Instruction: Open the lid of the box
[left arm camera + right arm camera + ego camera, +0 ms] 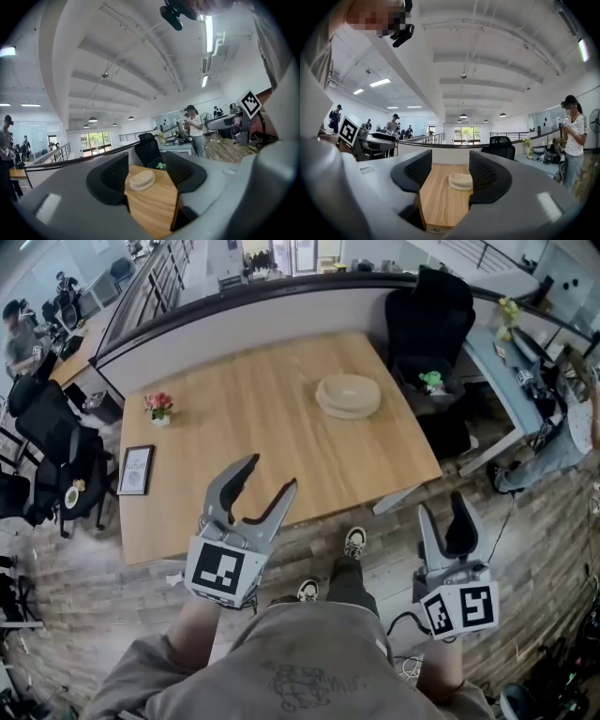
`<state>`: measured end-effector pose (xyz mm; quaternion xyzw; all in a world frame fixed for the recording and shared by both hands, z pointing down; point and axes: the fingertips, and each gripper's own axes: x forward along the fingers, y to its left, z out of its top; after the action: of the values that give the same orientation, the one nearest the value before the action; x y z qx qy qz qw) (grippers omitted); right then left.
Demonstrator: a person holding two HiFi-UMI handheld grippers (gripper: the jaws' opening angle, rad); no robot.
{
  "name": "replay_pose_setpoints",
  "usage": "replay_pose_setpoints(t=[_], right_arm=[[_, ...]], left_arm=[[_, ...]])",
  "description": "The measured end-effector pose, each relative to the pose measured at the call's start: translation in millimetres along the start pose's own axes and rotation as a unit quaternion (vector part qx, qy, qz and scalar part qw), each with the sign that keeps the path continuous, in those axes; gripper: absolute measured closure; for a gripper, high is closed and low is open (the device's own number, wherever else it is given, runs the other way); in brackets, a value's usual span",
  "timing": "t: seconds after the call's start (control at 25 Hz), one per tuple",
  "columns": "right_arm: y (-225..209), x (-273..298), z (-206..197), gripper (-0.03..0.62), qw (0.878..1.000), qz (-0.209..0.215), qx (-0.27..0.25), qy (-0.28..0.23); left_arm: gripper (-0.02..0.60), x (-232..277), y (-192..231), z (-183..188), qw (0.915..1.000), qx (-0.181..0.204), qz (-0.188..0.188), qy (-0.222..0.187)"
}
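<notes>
The box is a round, flat, beige container with its lid on, resting on the far right part of the wooden table. It also shows as a small box in the left gripper view and as the same box in the right gripper view, far ahead between the jaws. My left gripper hovers over the table's near edge, open and empty. My right gripper is held off the table's near right corner, over the floor, open and empty. Both are well short of the box.
A small flower pot and a framed picture stand on the table's left side. A black office chair sits behind the right corner, and more chairs crowd the left. My feet are at the near edge.
</notes>
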<state>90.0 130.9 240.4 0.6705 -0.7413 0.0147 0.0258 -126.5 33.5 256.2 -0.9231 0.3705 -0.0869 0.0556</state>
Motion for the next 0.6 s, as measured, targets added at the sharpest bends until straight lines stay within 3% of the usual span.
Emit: replay_pose_setpoints(t=[0.6], right_arm=[[-105,193,1,0.361,0.994,0.106,-0.004,0.017]], left_arm=[[0.331,176,52,3,0.9977,-0.006,0.058,0.033]])
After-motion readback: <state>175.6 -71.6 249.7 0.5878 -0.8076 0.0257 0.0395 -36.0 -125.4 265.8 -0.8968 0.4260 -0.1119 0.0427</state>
